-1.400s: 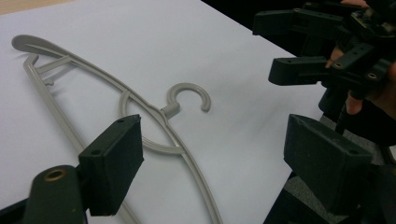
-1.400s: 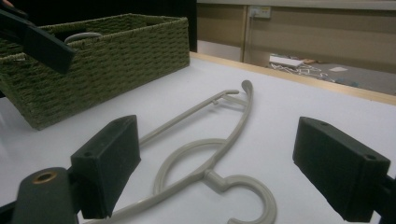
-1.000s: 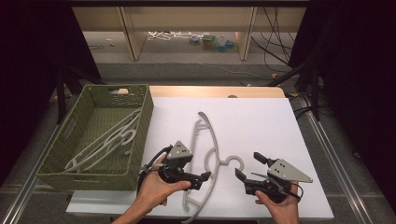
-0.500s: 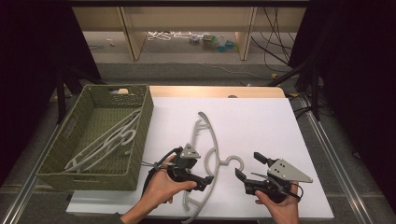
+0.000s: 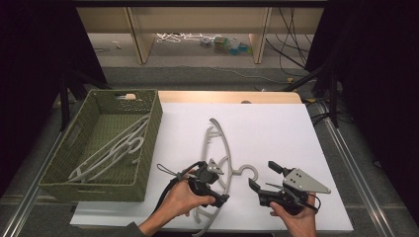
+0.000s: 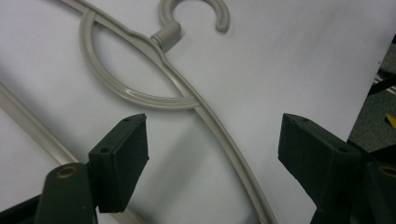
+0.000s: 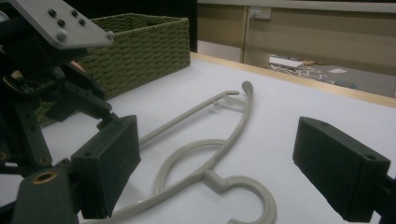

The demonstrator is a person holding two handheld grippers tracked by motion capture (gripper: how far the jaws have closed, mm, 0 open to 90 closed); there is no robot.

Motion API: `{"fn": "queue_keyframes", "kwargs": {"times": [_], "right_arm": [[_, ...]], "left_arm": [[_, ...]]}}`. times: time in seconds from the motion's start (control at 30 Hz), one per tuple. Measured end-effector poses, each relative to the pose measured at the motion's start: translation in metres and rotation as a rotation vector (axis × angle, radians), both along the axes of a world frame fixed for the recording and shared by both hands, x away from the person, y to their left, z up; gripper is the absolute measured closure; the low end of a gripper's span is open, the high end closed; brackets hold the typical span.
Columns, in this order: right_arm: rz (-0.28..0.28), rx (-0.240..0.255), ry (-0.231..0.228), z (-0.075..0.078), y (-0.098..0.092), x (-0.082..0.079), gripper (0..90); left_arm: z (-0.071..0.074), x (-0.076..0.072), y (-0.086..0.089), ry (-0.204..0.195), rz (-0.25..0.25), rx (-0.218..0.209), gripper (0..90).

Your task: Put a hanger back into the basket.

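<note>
Hanger (image 5: 217, 148) flat on table (image 5: 276, 128) — left gripper (image 6: 215, 154) straddling, jaws closing

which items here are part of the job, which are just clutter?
In play:
- grey hanger on the white table
- left gripper, open over the hanger's arm
- green basket holding white hangers
- right gripper, open beside the hook

Lying about:
- clutter on the floor beyond the table
- cables

both handheld grippers: black bodies w/ blocky black jaws, small screw holes in the pad blocks, brass-coloured pivot bushings at jaw bases. left gripper (image 5: 216, 186) carries a small grey triangular plate w/ dark screws; black cable loops off its back. right gripper (image 5: 263, 176) has a bigger grey 3-cornered plate w/ dark screws. dark sleeve edge (image 5: 129, 230) on left forearm.
</note>
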State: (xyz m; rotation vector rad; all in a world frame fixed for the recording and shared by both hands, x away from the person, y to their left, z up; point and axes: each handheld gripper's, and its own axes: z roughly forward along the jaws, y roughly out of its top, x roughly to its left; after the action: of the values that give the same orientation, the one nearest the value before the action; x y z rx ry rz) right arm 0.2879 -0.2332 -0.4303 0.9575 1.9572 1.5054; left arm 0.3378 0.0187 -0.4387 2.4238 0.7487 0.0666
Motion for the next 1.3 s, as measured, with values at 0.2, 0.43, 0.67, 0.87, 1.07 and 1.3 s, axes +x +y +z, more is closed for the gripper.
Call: {"fn": "queue_keyframes", "kwargs": {"times": [0.2, 0.43, 0.67, 0.87, 1.07, 1.3], "right_arm": [[0.004, -0.006, 0.006, 0.001, 0.000, -0.001, 15.7], [0.006, 0.000, 0.002, 0.001, 0.000, 0.000, 15.6], [0.006, -0.011, 0.011, 0.002, -0.001, -0.001, 15.6], [0.012, 0.009, 0.000, 0.000, 0.001, 0.000, 15.6], [0.007, 0.000, 0.002, 0.000, 0.000, 0.000, 15.6], [0.009, 0.000, 0.003, 0.000, 0.000, 0.000, 15.6]], "left_arm": [[-0.014, 0.003, -0.016, 0.026, 0.003, 0.032, 24.0], [-0.024, 0.004, -0.025, 0.030, -0.018, 0.060, 30.1], [-0.031, 0.004, -0.026, -0.009, -0.082, 0.139, 41.4], [-0.030, 0.008, -0.020, -0.003, -0.102, 0.130, 51.8], [-0.028, 0.019, -0.013, 0.052, -0.112, 0.127, 61.9], [-0.026, 0.027, -0.009, 0.100, -0.092, 0.132, 69.7]]}}
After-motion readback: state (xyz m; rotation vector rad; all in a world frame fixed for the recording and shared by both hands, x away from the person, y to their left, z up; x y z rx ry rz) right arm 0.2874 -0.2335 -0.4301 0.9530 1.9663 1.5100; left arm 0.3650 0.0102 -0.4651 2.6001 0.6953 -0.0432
